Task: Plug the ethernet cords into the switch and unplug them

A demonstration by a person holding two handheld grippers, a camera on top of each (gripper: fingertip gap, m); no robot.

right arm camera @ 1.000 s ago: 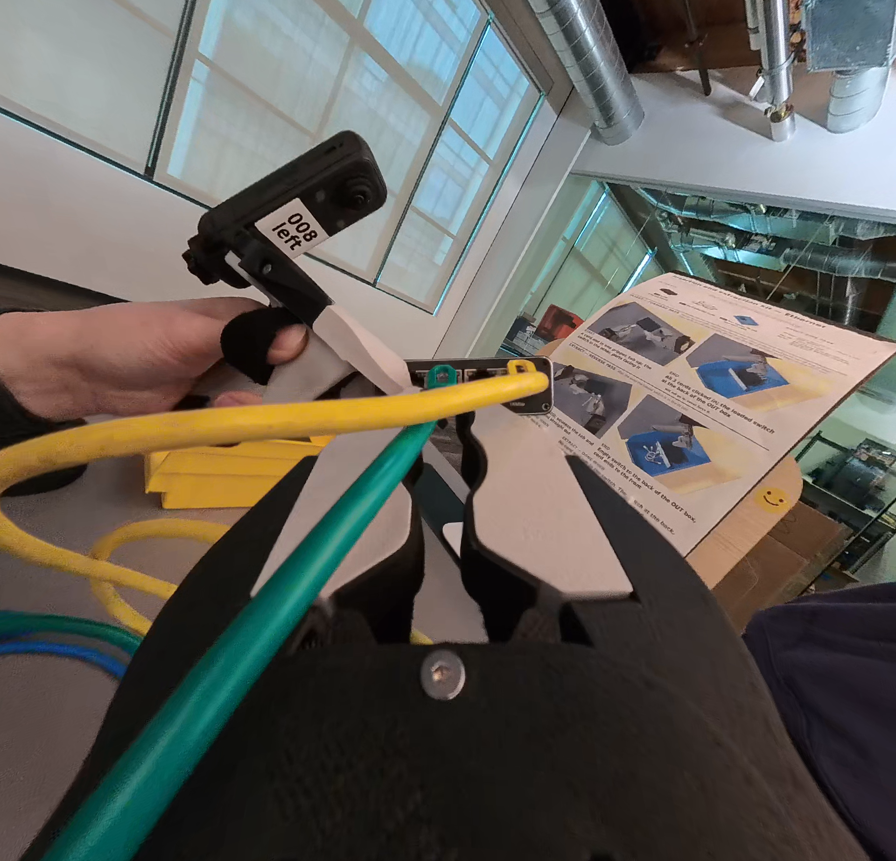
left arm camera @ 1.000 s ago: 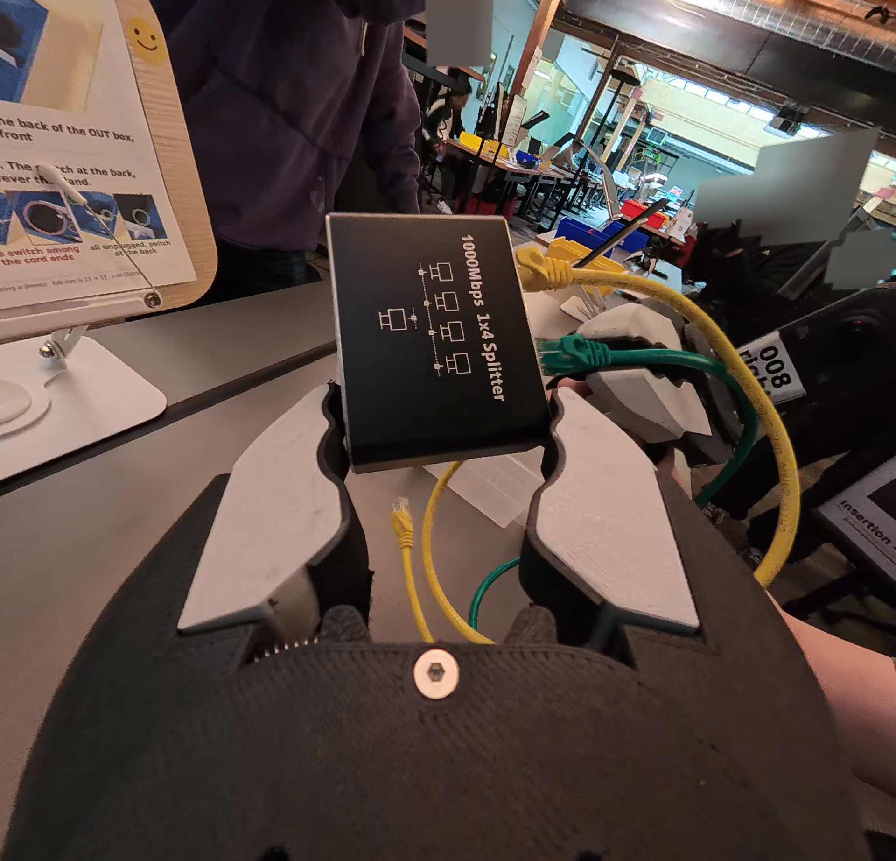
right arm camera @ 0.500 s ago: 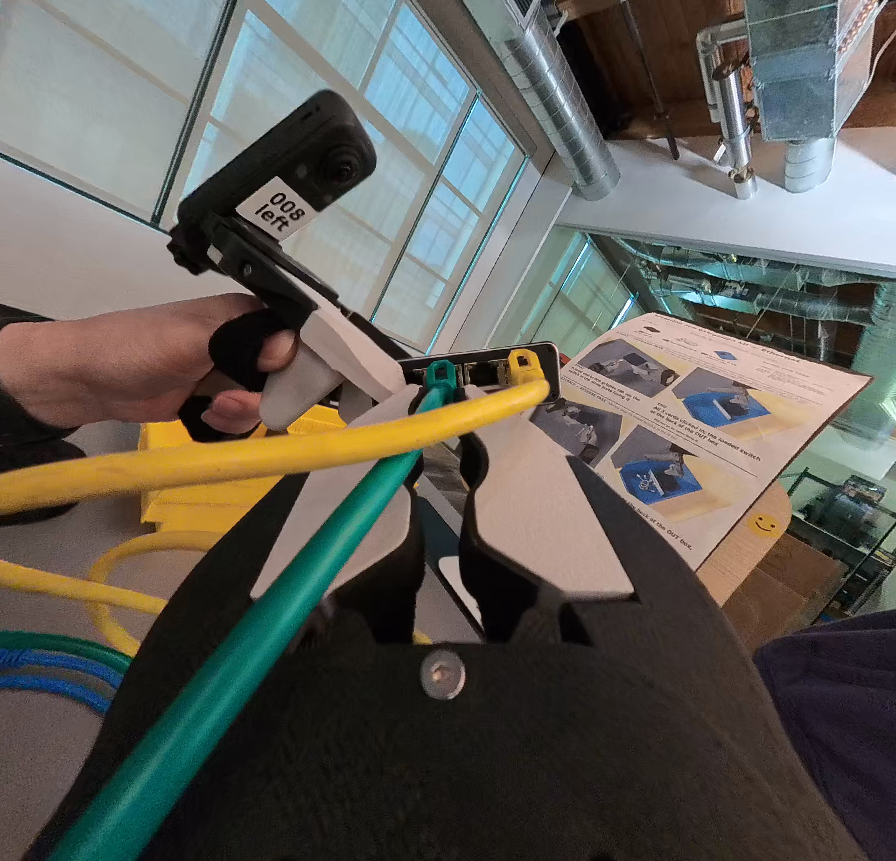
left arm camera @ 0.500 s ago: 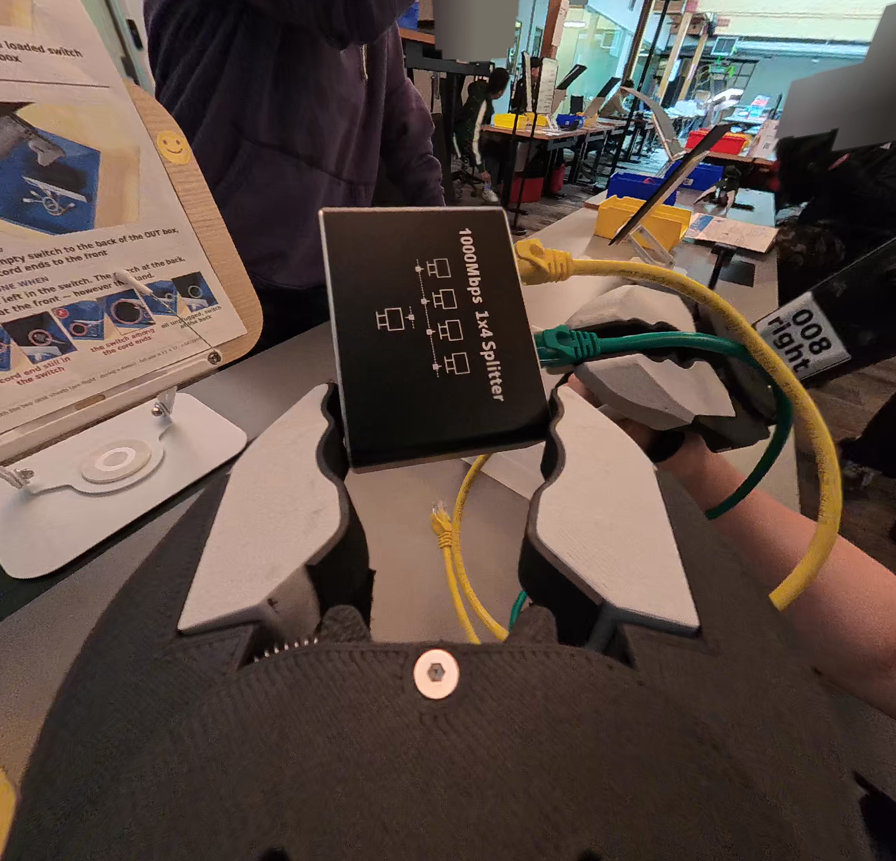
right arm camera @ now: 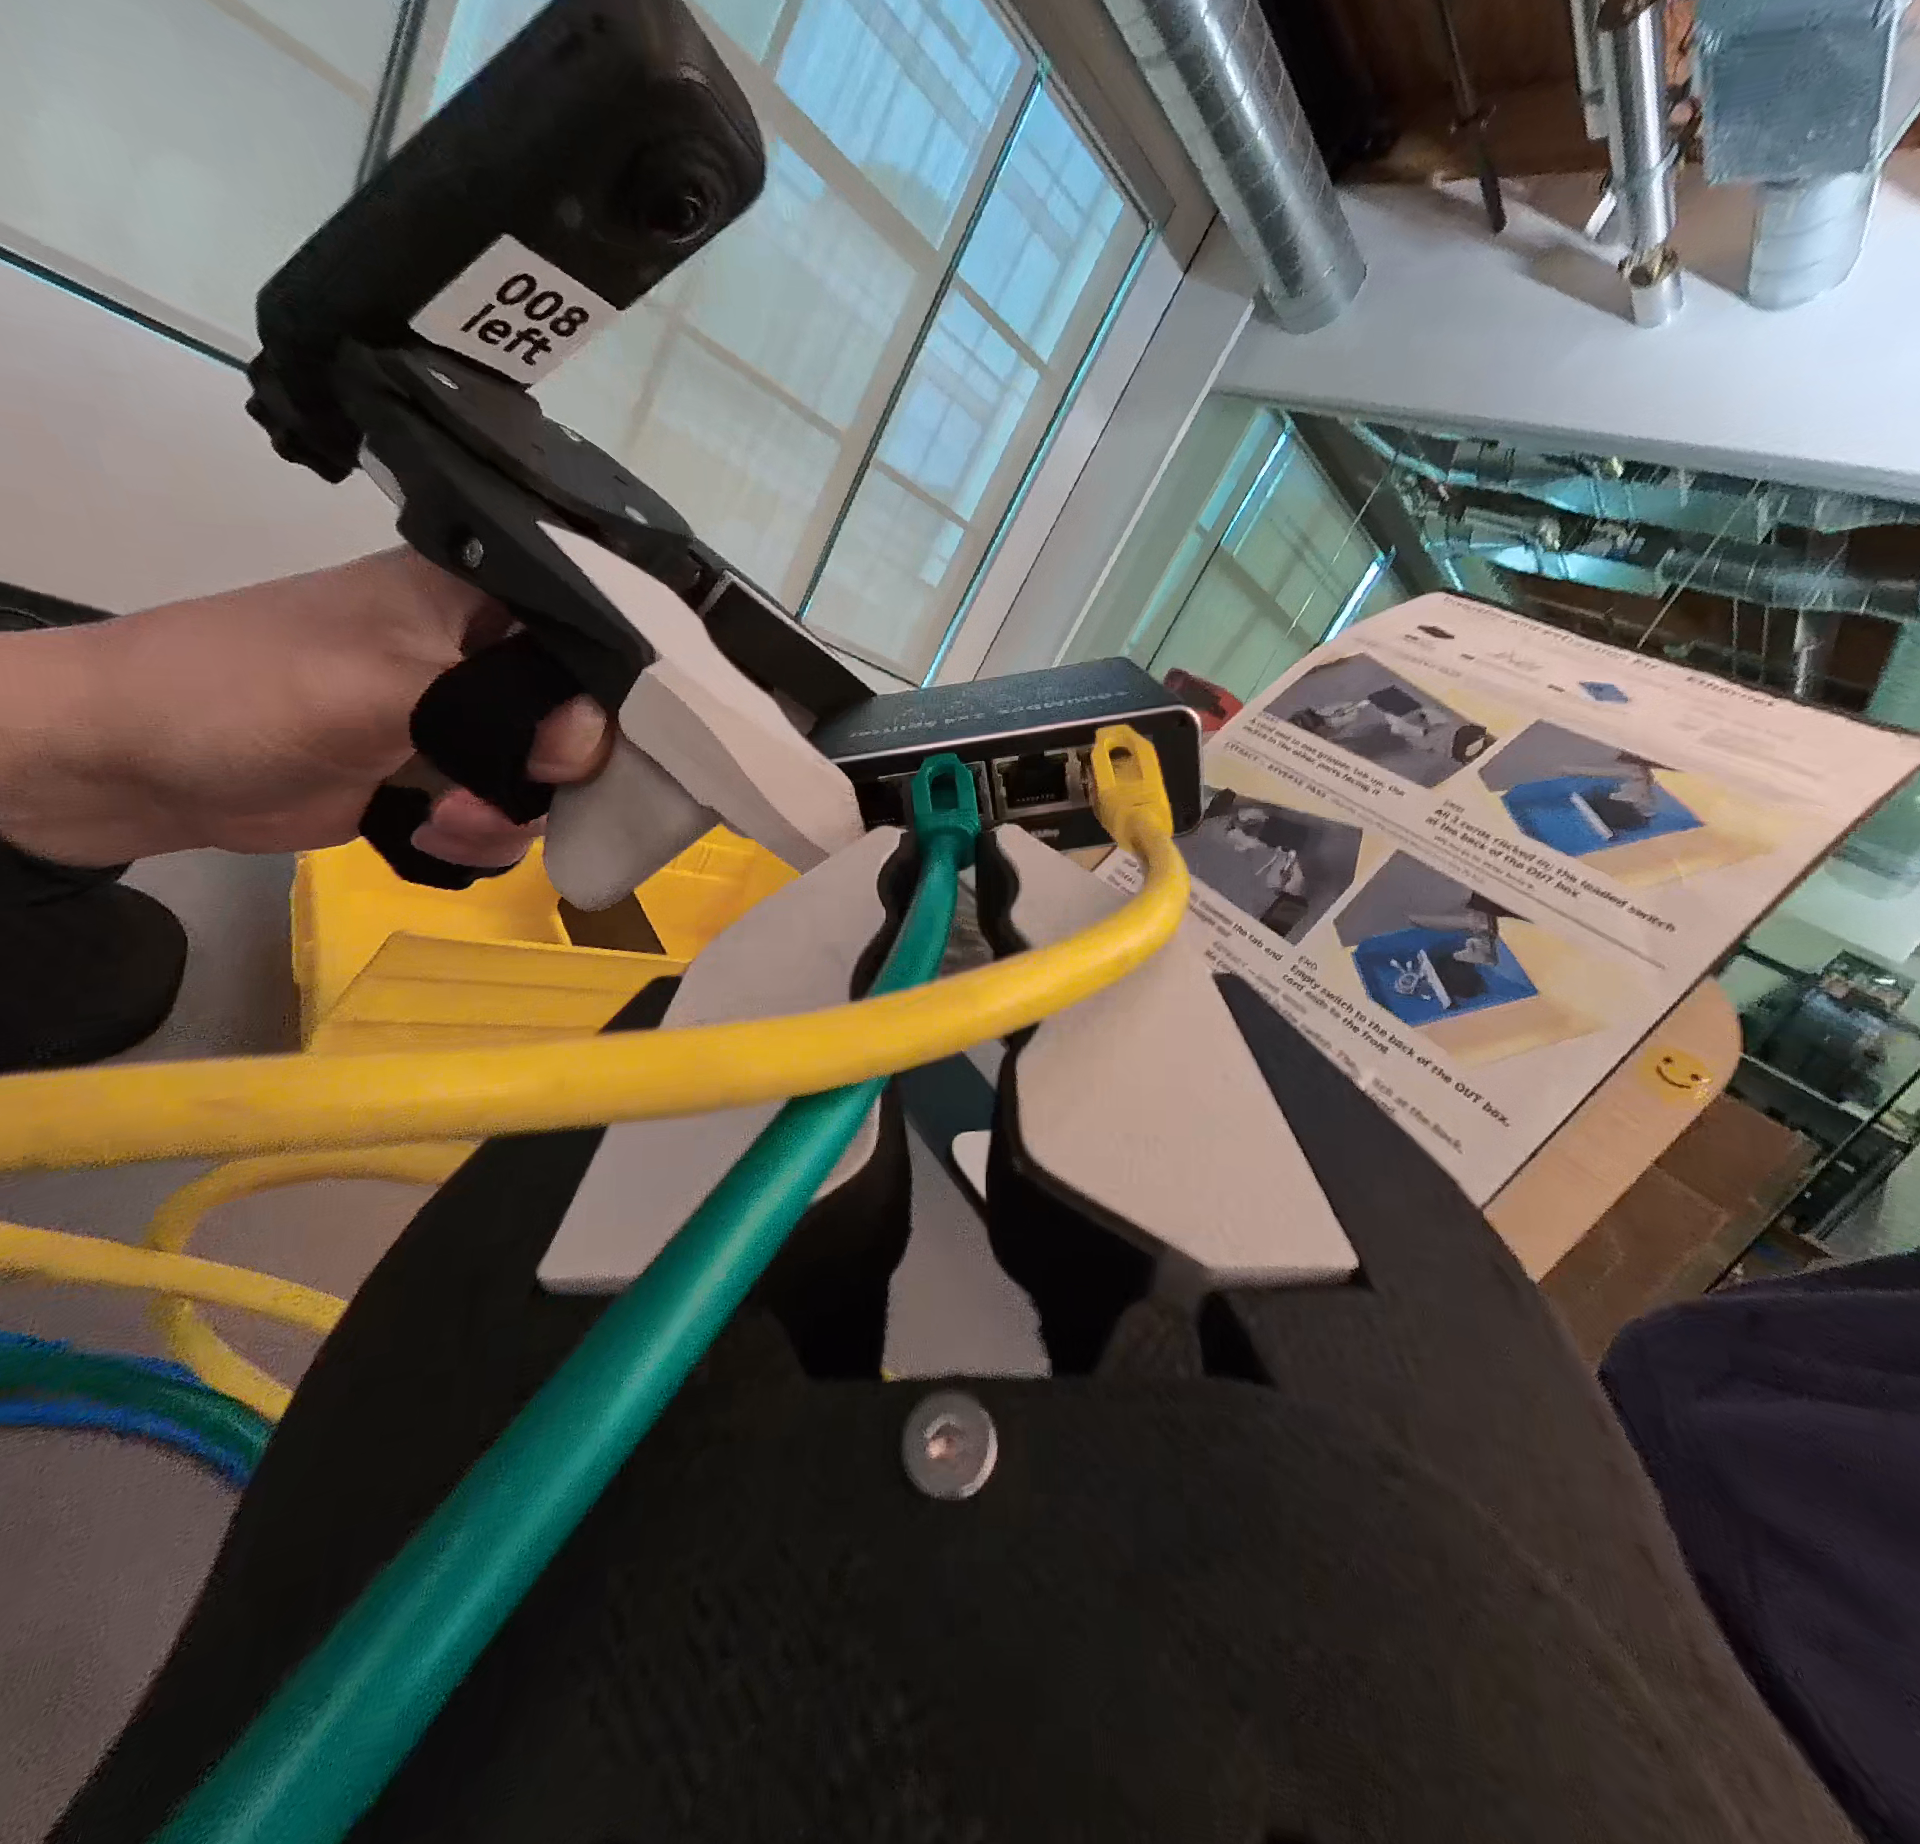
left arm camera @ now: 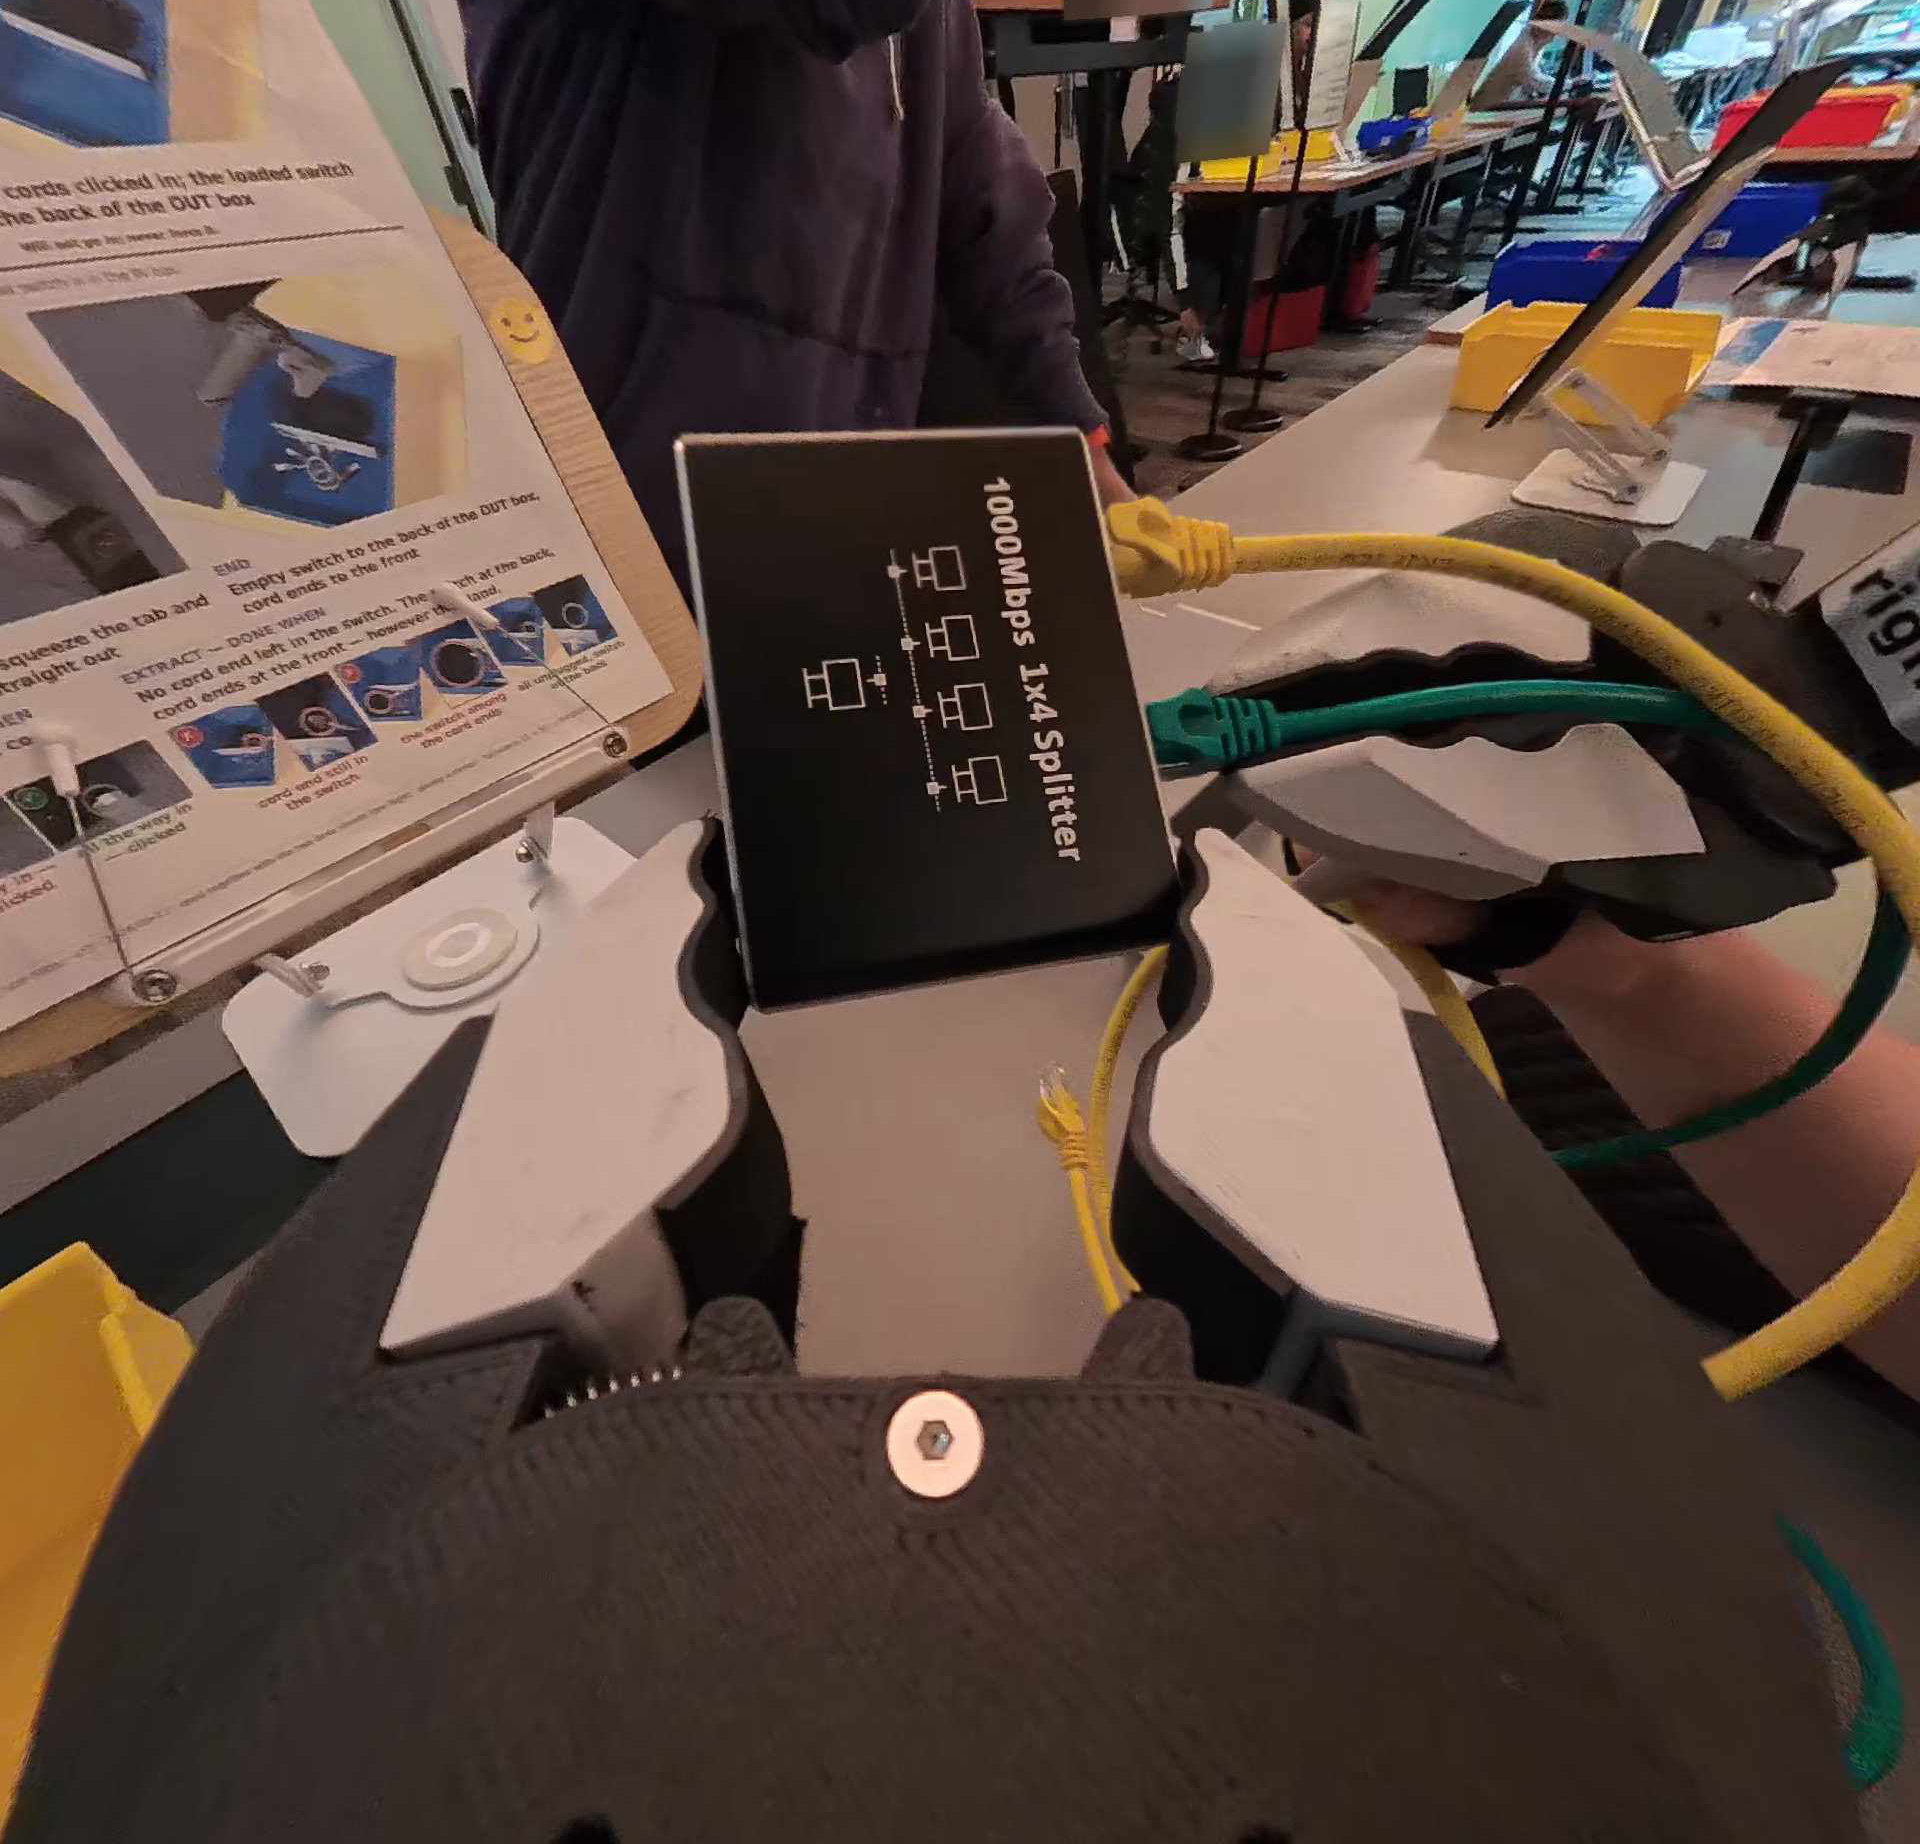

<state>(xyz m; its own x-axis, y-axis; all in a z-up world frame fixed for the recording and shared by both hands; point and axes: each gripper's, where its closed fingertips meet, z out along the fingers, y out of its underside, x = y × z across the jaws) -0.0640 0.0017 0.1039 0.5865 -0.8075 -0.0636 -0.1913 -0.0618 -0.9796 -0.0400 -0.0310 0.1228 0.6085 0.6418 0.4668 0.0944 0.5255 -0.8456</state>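
Observation:
My left gripper point(left arm camera: 951, 859) is shut on the black switch point(left arm camera: 935, 714) and holds it tilted above the grey table. A yellow cord point(left arm camera: 1153, 547) and a green cord point(left arm camera: 1205, 734) are plugged into its right side. My right gripper point(right arm camera: 945, 854) is shut on the green cord point(right arm camera: 940, 859) just behind its plug, close to the switch point(right arm camera: 1029, 714). The yellow cord point(right arm camera: 1127, 776) is plugged in two ports over and loops across my right fingers. One port between them is empty. The right gripper also shows in the left wrist view point(left arm camera: 1236, 745).
A loose yellow plug point(left arm camera: 1060, 1119) lies on the table under the switch. An instruction board on a stand point(left arm camera: 260, 547) is at the left. A person in a dark hoodie point(left arm camera: 748, 236) stands behind. Yellow bins point(right arm camera: 436, 942) and coiled cords point(right arm camera: 104, 1379) lie on the table.
My right gripper has moved in toward the switch, and the green cord now runs between its fingertips instead of lying over the left finger. The left gripper has turned a little with the switch.

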